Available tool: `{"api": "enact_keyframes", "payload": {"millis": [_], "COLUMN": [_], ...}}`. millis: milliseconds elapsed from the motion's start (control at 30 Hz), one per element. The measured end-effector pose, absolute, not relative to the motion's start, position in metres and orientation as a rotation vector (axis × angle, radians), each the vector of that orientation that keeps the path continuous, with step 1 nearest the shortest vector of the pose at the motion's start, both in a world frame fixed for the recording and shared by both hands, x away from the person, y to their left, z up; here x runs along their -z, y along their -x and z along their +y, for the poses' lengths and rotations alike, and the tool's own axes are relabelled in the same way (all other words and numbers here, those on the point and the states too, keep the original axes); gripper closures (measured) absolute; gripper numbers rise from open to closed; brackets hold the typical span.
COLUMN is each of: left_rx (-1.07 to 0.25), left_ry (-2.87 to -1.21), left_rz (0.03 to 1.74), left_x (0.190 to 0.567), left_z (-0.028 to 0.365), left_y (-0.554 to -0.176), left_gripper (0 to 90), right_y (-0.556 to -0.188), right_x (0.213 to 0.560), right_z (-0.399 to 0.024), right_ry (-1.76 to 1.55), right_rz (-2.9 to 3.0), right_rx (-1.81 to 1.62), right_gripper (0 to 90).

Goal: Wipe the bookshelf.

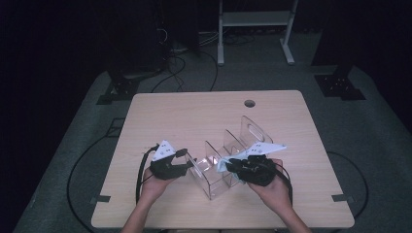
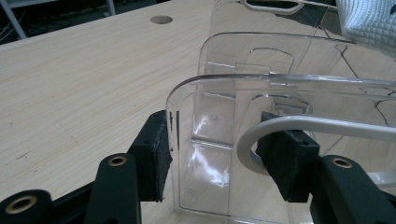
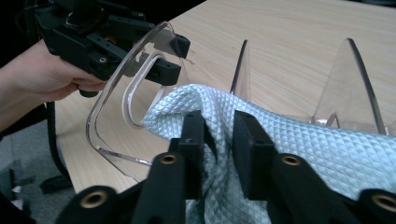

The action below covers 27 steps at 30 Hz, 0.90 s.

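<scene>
High view, near edge: two forearms enter from below. The left hand (image 1: 154, 185) is wrapped around the left gripper (image 1: 190, 162), which points right, roughly level with the surface (image 1: 194, 116). The right hand (image 1: 274, 190) holds the right gripper (image 1: 227, 164) pointing left, so that the two meet at the near end of the organizer (image 1: 228, 158).

Left gripper view: the fingers (image 2: 152, 158) stand partly closed on the organizer's clear end wall (image 2: 205, 140), one pad against its outer face and the other behind it at the white handle cut-out; the wall is clamped between them. The organizer stands upright on the surface, its further dividers rising behind the held wall.

Right gripper view: the fingers (image 3: 194, 149) are nearly together and pinch a fold of the cloth (image 3: 299, 144), a pale blue quilted fabric that is draped against the organizer's near wall and trails off to the right. The left gripper appears beyond, gripping that same wall.

High view, further off: the organizer's far wall with a handle slot, then bare surface with a round cable hole (image 1: 249, 103) near the back edge. Past the surface lie grey floor, cables and a white frame.
</scene>
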<state>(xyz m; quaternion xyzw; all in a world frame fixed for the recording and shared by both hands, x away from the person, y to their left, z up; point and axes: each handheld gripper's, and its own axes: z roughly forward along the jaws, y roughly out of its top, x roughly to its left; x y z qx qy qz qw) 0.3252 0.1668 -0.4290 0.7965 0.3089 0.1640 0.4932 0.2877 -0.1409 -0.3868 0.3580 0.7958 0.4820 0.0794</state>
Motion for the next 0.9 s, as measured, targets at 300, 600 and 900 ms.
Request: {"api": "enact_keyframes", "payload": {"millis": [300, 600, 900], "left_rx": [-0.400, -0.407, -0.406], "left_ry": [-1.931, -1.932, -1.928], "left_rz": [0.752, 0.755, 0.756], "left_x": [0.429, 0.429, 0.429], "left_z": [0.167, 0.166, 0.166], "left_y": [-0.325, -0.324, -0.324], "left_gripper": [45.7, 45.7, 45.6], "right_y": [-0.294, -0.275, -0.320], "right_x": [0.382, 0.385, 0.377], "right_z": [-0.129, -0.138, -0.104], "right_ry": [-1.055, -1.042, -1.080], "right_rz": [2.361, 2.358, 2.359], "right_rx": [-1.402, -1.385, -1.344], "right_gripper": [82.8, 83.0, 83.3]}}
